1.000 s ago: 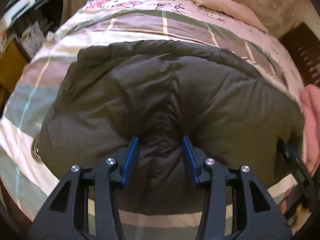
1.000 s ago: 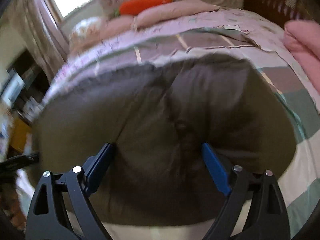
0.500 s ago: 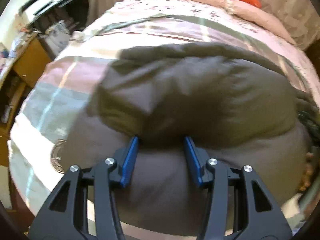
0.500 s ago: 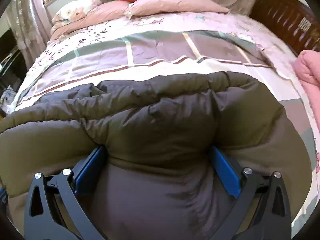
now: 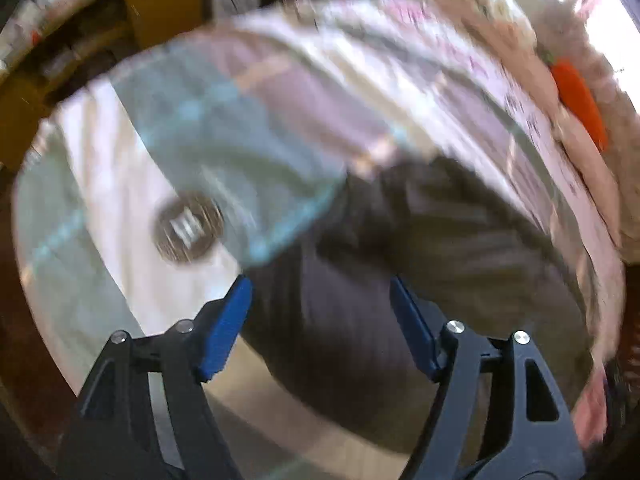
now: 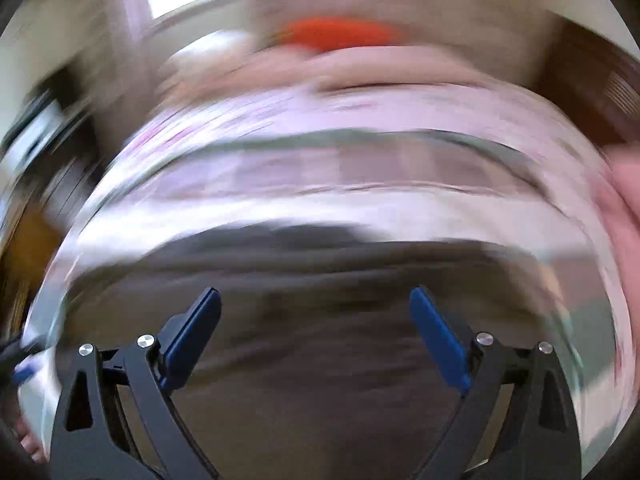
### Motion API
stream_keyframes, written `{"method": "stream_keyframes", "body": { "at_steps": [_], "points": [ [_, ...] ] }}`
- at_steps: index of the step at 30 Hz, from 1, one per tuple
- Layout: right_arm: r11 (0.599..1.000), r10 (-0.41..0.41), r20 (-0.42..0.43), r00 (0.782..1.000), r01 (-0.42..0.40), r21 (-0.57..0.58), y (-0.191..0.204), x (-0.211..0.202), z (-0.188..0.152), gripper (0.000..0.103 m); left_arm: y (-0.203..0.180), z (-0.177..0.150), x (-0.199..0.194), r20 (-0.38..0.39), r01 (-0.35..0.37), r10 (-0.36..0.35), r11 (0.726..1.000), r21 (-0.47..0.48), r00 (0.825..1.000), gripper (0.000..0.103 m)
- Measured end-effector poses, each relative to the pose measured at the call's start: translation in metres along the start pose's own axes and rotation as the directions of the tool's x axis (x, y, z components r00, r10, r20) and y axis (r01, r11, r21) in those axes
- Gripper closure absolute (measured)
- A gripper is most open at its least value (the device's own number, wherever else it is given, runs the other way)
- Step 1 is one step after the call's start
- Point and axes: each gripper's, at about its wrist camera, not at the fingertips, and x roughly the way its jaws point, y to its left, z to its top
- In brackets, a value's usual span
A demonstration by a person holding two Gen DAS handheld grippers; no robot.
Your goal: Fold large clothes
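A dark grey padded jacket [image 5: 460, 240] lies folded on the bed's checked quilt [image 5: 260, 120]. Both views are blurred by motion. My left gripper [image 5: 318, 292] hovers over the jacket's left edge. Its jaws are opening, the fabric lies beneath the gap, and the blue pads [image 5: 224, 328] press on nothing. In the right wrist view the jacket [image 6: 320, 360] fills the lower half. My right gripper [image 6: 314, 296] stands wide above it, its jaws closing slightly and its pads clear of the cloth.
An orange carrot plush [image 5: 580, 100] [image 6: 340, 36] lies on pink pillows [image 6: 400, 68] at the head of the bed. A round dark patch [image 5: 188, 226] marks the quilt. Wooden furniture [image 5: 160, 8] stands beyond the bed's left side. A pink cloth [image 6: 628, 200] sits at the right.
The left gripper let go of the jacket fold, widened, rolled and swung left over the jacket's edge. The right gripper lifted off the fold it straddled. Both views turned blurry.
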Motion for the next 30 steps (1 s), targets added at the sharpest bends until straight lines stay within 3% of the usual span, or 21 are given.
{"method": "stream_keyframes", "body": {
  "at_steps": [2,6,8,9,10,11,12,14,16,18,20,22,23,26,28,30],
  "points": [
    [0.986,0.028,-0.007,1.0,-0.029,-0.162,0.069,0.008,0.008,0.007,0.011,-0.003,0.012,-0.059,-0.016,0.016,1.0,0.002,0.998,0.031],
    [0.889,-0.003,-0.021,1.0,-0.007,-0.459,0.188,0.046,0.024,0.007,0.036,-0.002,0.024,-0.121,-0.001,-0.003,0.999,-0.032,0.993,0.03],
    [0.855,-0.026,-0.091,0.996,-0.025,-0.518,0.216,0.077,0.028,0.007,0.037,-0.001,0.028,-0.121,-0.019,0.02,1.0,0.008,0.992,0.026],
    [0.842,-0.037,-0.168,0.985,-0.06,-0.537,0.231,0.101,0.028,0.01,0.037,-0.001,0.031,-0.13,-0.022,0.025,1.0,0.021,0.991,0.026],
    [0.837,-0.05,-0.202,0.978,-0.069,-0.543,0.239,0.112,0.026,0.018,0.036,-0.002,0.036,-0.148,-0.019,0.023,0.999,0.029,0.989,0.025],
    [0.831,-0.107,-0.223,0.969,-0.037,-0.556,0.245,0.131,0.025,0.054,0.037,-0.002,0.04,-0.161,-0.016,0.02,0.999,0.028,0.987,0.026],
    [0.828,-0.173,-0.214,0.961,0.025,-0.56,0.249,0.147,0.028,0.082,0.038,-0.003,0.042,-0.171,-0.014,0.018,1.0,0.025,0.985,0.026],
    [0.855,-0.175,-0.241,0.955,0.026,-0.518,0.243,0.166,0.028,0.089,0.037,-0.002,0.044,-0.176,-0.006,0.01,1.0,0.025,0.984,0.026],
    [0.881,-0.198,-0.203,0.959,0.084,-0.466,0.235,0.176,0.036,0.103,0.037,-0.002,0.045,-0.171,-0.013,0.019,0.999,0.036,0.985,0.027],
    [0.908,-0.205,-0.118,0.972,0.143,-0.394,0.228,0.174,0.046,0.103,0.036,-0.004,0.046,-0.185,-0.015,0.021,0.999,0.034,0.983,0.028],
    [0.95,-0.095,-0.082,0.992,0.066,-0.306,0.217,0.157,0.053,0.103,0.034,-0.004,0.045,-0.18,-0.018,0.025,0.999,0.041,0.983,0.029],
    [0.974,0.018,-0.065,0.998,-0.032,-0.226,0.203,0.13,0.057,0.103,0.032,-0.002,0.035,-0.136,-0.016,0.02,0.999,0.036,0.991,0.032],
    [0.976,0.065,-0.059,0.996,-0.076,-0.204,0.197,0.115,0.057,0.094,0.03,-0.001,0.027,-0.098,-0.017,0.021,0.999,0.042,0.995,0.033],
    [0.983,0.112,-0.009,0.994,-0.112,-0.149,0.167,0.062,0.044,0.03,0.01,-0.006,0.005,-0.004,-0.009,0.01,0.994,0.113,1.0,0.033],
    [0.985,0.119,-0.008,0.993,-0.119,-0.124,0.15,0.047,0.034,0.028,-0.006,-0.013,-0.002,0.02,0.008,-0.012,0.985,0.173,1.0,0.036],
    [0.986,0.122,-0.053,0.991,-0.127,-0.11,0.131,0.04,0.021,0.028,-0.022,-0.023,-0.003,-0.002,0.058,-0.059,0.968,0.246,0.998,0.039]
  ]
}}
